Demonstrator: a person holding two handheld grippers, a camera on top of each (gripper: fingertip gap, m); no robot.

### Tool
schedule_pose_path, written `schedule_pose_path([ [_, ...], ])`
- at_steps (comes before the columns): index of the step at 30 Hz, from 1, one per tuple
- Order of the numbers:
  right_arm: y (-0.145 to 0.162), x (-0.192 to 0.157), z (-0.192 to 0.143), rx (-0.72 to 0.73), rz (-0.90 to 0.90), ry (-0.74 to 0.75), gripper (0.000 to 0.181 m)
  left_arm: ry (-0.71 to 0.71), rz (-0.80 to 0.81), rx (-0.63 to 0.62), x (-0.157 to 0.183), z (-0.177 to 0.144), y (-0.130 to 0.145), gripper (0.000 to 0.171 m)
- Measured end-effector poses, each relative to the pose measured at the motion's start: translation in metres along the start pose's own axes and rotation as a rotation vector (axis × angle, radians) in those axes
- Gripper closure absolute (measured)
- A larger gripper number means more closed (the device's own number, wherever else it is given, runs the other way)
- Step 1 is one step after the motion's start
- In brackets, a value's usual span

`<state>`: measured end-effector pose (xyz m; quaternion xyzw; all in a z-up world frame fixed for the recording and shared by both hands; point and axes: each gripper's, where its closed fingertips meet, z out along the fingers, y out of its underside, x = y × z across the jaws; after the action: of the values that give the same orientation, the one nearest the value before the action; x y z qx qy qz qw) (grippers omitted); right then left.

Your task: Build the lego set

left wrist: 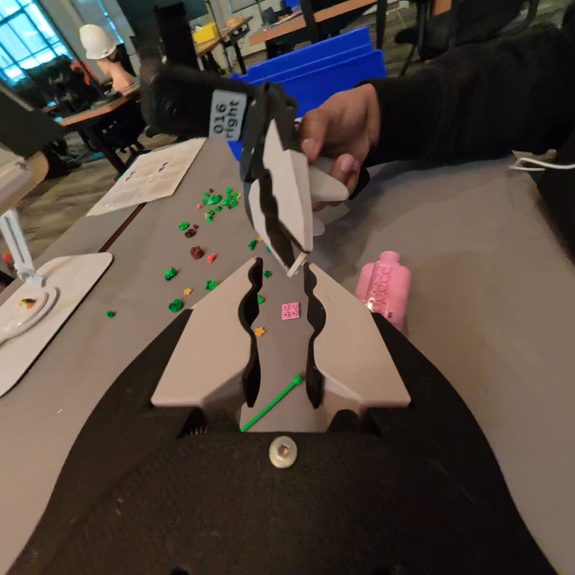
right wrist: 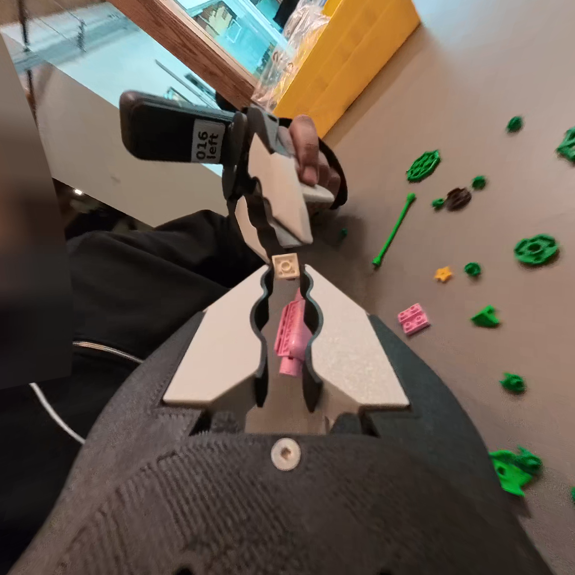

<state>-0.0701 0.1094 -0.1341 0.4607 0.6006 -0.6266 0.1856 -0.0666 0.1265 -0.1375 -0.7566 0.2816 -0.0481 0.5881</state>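
My right gripper (right wrist: 287,272) is shut on a small cream square plate (right wrist: 285,267), gripped by its edges at the fingertips and held above the grey table (right wrist: 466,77). In the left wrist view the right gripper (left wrist: 298,258) comes down from above with the plate (left wrist: 297,264) seen edge-on. My left gripper (left wrist: 282,264) is open. Its tips stand either side of the plate without pressing on it, and the plate is close to its right fingertip (left wrist: 308,270). The left gripper (right wrist: 281,249) meets mine tip to tip in the right wrist view.
On the table lie a pink bottle-shaped piece (left wrist: 385,289), a pink square plate (left wrist: 290,310), a green rod (left wrist: 270,404), a yellow star (left wrist: 259,331), brown pieces (left wrist: 196,252) and scattered green pieces (left wrist: 217,199). A paper sheet (left wrist: 149,177), a white stand base (left wrist: 46,295) and blue bins (left wrist: 317,71) lie around.
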Motion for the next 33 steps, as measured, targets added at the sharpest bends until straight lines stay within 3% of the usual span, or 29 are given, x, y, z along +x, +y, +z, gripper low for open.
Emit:
schedule_pose_path([
  [2,-0.003,0.001,-0.002,0.031,0.038,-0.036,0.166,0.027,0.018,-0.006,0.008,0.002,-0.001,0.167],
  [5,-0.010,0.002,-0.007,0.076,0.034,-0.057,0.169,0.020,-0.020,-0.002,0.005,0.003,-0.002,0.171],
  [7,-0.024,0.010,-0.013,0.159,-0.074,0.033,0.159,0.004,-0.143,0.014,-0.006,0.002,-0.002,0.171],
  [9,-0.043,0.019,-0.028,0.262,-0.293,0.230,0.150,0.036,-0.338,0.058,-0.015,-0.001,-0.003,0.171],
  [11,-0.052,0.014,-0.038,0.278,-0.602,0.428,0.142,0.116,-0.580,0.148,-0.023,-0.004,-0.006,0.171],
  [14,-0.043,0.016,-0.034,0.097,-1.070,0.746,0.140,0.230,-0.902,0.293,-0.038,-0.014,-0.009,0.171],
  [17,-0.034,0.018,-0.017,-0.026,-1.360,0.926,0.140,0.289,-1.041,0.321,-0.042,-0.016,-0.004,0.171],
  [22,-0.022,0.023,-0.001,-0.107,-1.435,0.928,0.142,0.379,-1.045,0.242,-0.023,-0.007,-0.004,0.171],
  [28,-0.019,0.016,-0.003,-0.094,-1.429,0.860,0.166,0.438,-1.040,0.178,-0.009,-0.001,0.000,0.171],
  [31,-0.017,0.016,-0.003,-0.118,-1.459,0.864,0.167,0.466,-1.047,0.174,-0.007,-0.002,0.001,0.171],
  [33,-0.018,0.022,-0.010,-0.159,-1.426,0.883,0.166,0.400,-1.014,0.141,-0.011,0.002,0.009,0.156],
])
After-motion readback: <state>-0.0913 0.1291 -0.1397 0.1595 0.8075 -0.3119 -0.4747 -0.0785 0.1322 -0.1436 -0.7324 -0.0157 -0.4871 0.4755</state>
